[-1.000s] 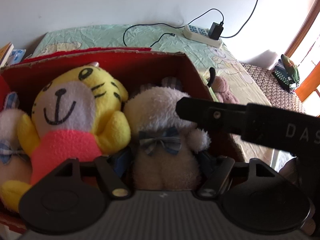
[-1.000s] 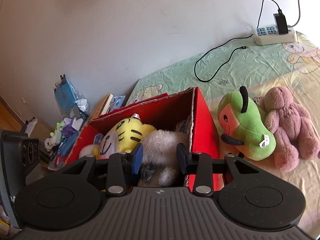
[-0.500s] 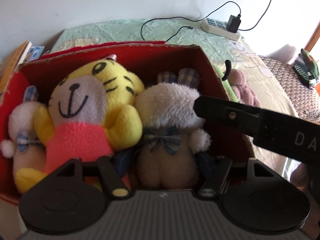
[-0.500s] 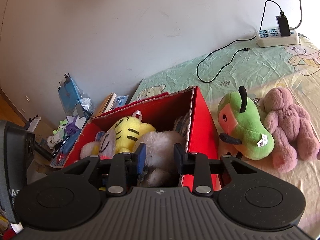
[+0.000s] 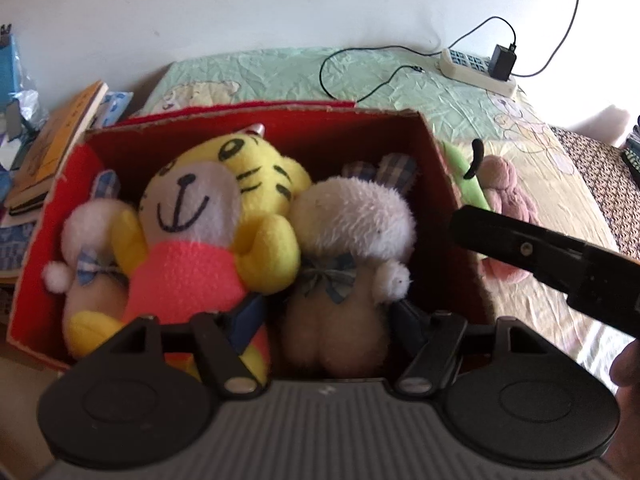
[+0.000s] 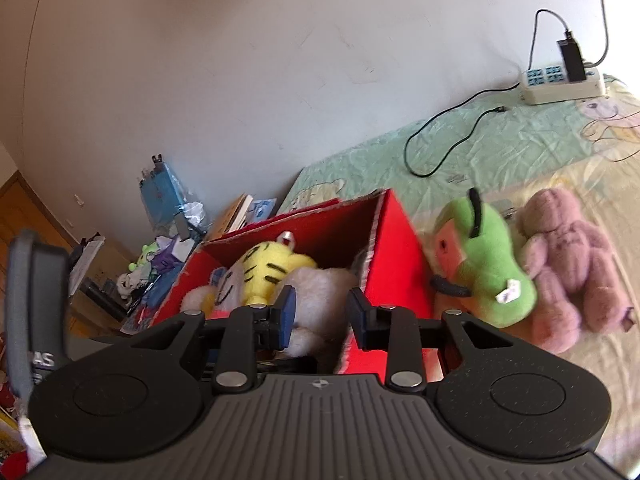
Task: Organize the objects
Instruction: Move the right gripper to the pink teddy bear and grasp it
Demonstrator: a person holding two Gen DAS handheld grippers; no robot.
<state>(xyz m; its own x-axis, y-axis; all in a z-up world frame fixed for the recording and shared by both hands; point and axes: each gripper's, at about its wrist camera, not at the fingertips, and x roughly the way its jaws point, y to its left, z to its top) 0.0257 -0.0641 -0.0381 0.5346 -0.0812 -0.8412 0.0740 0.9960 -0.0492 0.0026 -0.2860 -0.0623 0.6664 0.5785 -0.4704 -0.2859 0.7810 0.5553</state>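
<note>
- An open red cardboard box (image 5: 436, 160) stands on a bed covered with a pale green and yellow cartoon-print sheet (image 6: 500, 140), its far side toward a white wall.
- Three soft toys fill the box: a yellow plush tiger in a pink-orange shirt (image 5: 224, 216) in the middle, a small white plush rabbit with a blue checked bow (image 5: 86, 248) at the left, and a cream fluffy plush rabbit with checked ears and a grey-blue bow (image 5: 348, 248) at the right.
- The left gripper (image 5: 328, 320) points steeply down at the near end of the box. Its fingers (image 5: 248, 316) are apart and spreading wider, one on each side of the cream rabbit's lower body; whether the pads touch the plush cannot be told.
- The right gripper (image 6: 320, 316) hovers over the near right corner of the box, its blue-padded fingers (image 6: 286, 312) a narrow gap apart with nothing clamped; the cream rabbit and the box's right wall lie behind that gap.
- In the left wrist view, the right gripper shows as a black bar crossing in from the right, past the box's right wall.
- Right of the box, on the sheet, lie a green plush toy with a pink face and black antenna (image 6: 484, 256) and, touching it on its right, a mauve plush bear (image 6: 568, 256).
- Far right, by the wall, a white power strip with a black charger plugged in (image 6: 560, 84) trails a black cable (image 6: 436, 136) over the sheet.
- Left of the bed lie stacked books (image 5: 52, 140) and clutter.
</note>
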